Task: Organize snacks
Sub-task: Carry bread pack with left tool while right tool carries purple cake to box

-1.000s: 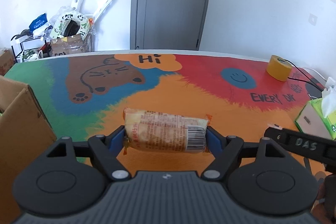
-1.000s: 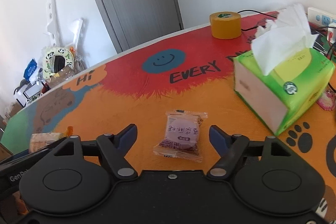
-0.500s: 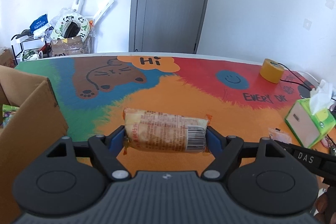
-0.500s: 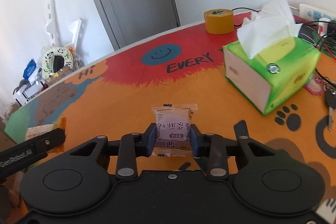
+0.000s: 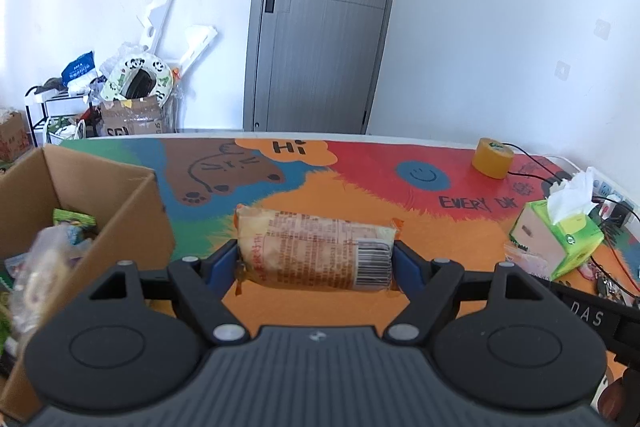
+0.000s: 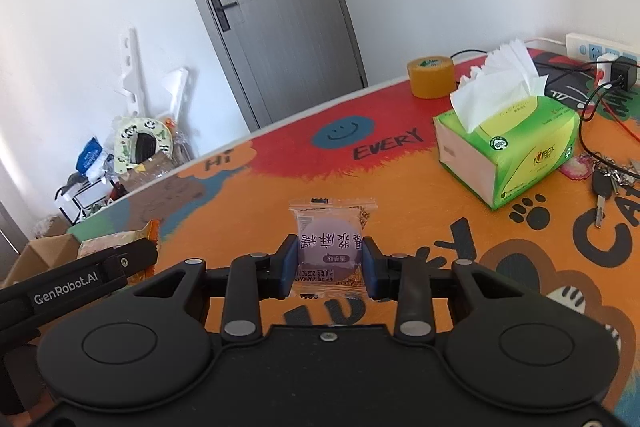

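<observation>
The left hand-held gripper [image 5: 316, 259] clamps a long orange snack pack [image 5: 316, 253] crosswise between its blue pads, raised above the worktop [image 5: 360, 195]. Just to its left stands an open cardboard box [image 5: 132, 211] with other wrapped snacks inside. The right hand-held gripper [image 6: 330, 267] pinches a small clear packet with a purple cake [image 6: 330, 251]; its jaws closed on it within the last second, and the packet is now off the painted surface. To the right, a green tissue box [image 6: 516, 147] stands near a tape roll [image 6: 430, 77], with keys [image 6: 604, 187] beside it.
</observation>
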